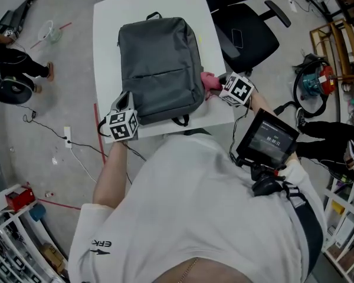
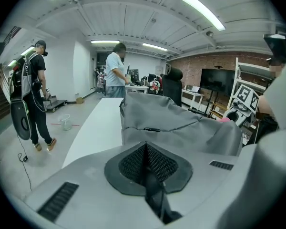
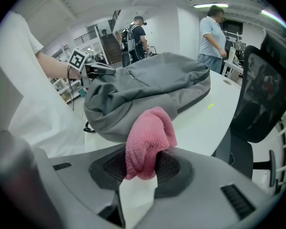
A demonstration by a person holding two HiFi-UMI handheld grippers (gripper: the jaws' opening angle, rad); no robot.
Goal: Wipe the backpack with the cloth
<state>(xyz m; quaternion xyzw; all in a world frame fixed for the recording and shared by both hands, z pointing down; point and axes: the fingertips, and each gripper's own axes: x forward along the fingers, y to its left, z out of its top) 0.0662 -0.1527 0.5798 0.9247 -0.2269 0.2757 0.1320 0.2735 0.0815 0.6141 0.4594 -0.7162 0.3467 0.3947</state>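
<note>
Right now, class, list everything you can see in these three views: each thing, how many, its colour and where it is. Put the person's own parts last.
backpack: one, grey, lying flat on the table
table: one, white, middle of the floor
cloth: one, pink, at the backpack's right edge
office chair: one, black, right of the table
screen: one, black, at the person's right side
bystanders: two, standing beyond the table
shirt: one, white, on the person
left tongs: one, grey, shut, at the backpack's near left corner
right tongs: one, grey, shut on the cloth
</note>
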